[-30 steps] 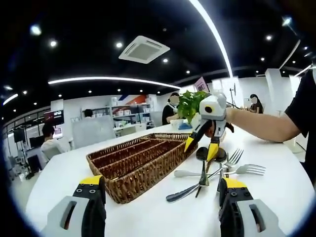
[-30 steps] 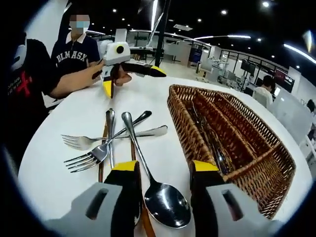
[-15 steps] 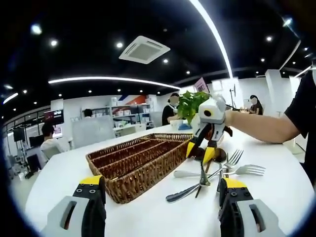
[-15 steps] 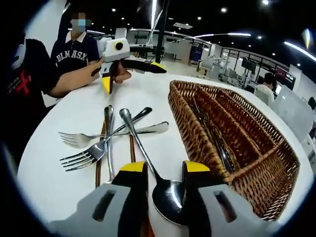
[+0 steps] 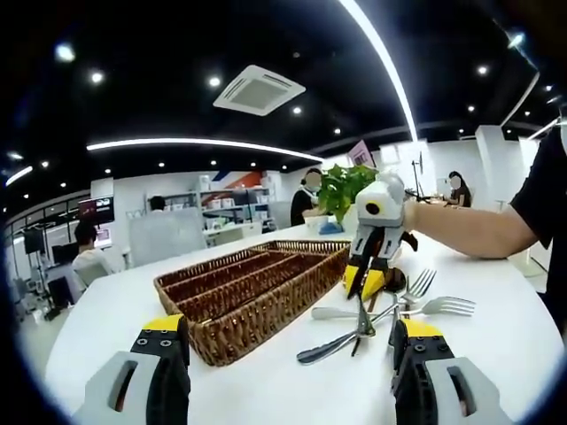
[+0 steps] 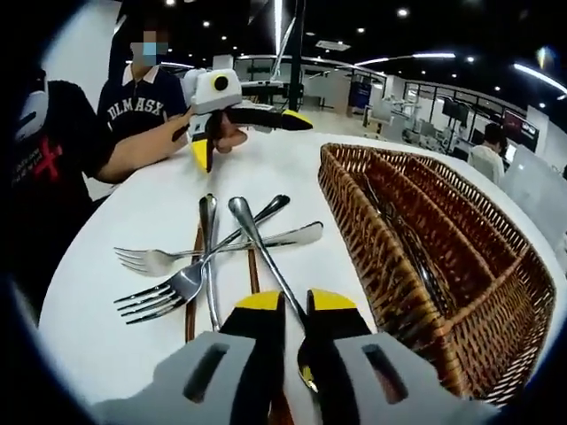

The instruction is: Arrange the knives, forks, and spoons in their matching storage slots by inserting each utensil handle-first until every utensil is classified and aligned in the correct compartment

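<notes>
At the lower centre of the right gripper view, the right hand-held gripper is clenched on the polished steel spoon near its bowl, on the white tabletop beside the brown wicker tray; stiff, light and slippery, it would likely sit surer held at the neck. The left hand-held gripper hangs released at the bottom of its view.

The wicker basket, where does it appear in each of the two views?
Left gripper view: the wicker basket lies left of centre, beside the utensil pile.
Right gripper view: the wicker basket fills the right side.
Shared landmark: the crossed forks on the white table.

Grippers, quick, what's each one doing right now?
Left gripper: open, holding nothing.
Right gripper: shut on the spoon at its bowl end.
</notes>
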A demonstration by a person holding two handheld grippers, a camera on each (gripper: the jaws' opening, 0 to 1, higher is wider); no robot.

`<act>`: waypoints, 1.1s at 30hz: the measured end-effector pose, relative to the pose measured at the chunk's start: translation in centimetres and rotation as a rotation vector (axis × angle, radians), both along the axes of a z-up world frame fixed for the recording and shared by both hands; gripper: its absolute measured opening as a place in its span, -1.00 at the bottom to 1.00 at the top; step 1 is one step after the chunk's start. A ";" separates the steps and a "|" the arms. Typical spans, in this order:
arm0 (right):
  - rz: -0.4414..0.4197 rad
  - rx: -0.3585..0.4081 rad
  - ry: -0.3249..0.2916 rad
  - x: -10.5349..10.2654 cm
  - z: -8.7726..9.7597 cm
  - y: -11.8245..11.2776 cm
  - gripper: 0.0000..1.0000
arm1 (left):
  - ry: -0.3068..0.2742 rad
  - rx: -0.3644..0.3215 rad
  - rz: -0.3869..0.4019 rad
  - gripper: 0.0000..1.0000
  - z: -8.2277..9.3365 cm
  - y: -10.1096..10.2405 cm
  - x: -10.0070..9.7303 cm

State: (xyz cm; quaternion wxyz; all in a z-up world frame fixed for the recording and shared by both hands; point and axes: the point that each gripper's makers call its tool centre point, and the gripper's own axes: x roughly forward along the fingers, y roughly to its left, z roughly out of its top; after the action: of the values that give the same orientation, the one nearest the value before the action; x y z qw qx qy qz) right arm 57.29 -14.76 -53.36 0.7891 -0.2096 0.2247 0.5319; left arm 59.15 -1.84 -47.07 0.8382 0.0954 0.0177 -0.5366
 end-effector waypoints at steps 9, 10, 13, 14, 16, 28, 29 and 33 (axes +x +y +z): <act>0.009 -0.009 -0.023 0.3 0.0 0.0 -0.97 | 0.001 -0.006 -0.001 1.00 0.1 0.0 0.0; 0.008 -0.012 -0.027 0.4 0.0 0.0 -0.97 | 0.001 -0.006 -0.002 1.00 0.1 -0.1 0.0; 0.006 -0.018 -0.033 0.4 0.1 0.0 -0.98 | 0.002 -0.005 -0.003 1.00 0.1 -0.1 0.0; 0.005 -0.021 -0.034 0.5 0.1 0.0 -0.98 | 0.002 -0.005 -0.002 1.00 0.1 -0.1 0.0; 0.007 -0.030 -0.043 0.5 0.1 -0.1 -0.98 | 0.003 -0.005 0.001 1.00 0.1 0.0 0.0; 0.019 -0.074 -0.092 0.3 0.3 0.2 -1.00 | 0.031 -0.011 0.024 1.00 -0.3 0.4 0.7; 0.019 -0.076 -0.099 0.2 0.4 0.3 -1.00 | 0.033 -0.012 0.026 1.00 -0.4 0.4 0.7; 0.003 -0.091 -0.119 -0.2 0.9 0.6 -1.00 | 0.039 -0.013 0.032 1.00 -0.5 0.6 0.9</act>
State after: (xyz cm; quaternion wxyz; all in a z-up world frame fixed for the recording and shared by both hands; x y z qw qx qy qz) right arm 57.09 -14.12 -52.41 0.7900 -0.2770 0.2010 0.5088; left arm 60.08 -1.25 -47.59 0.8467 0.0793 0.0319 -0.5251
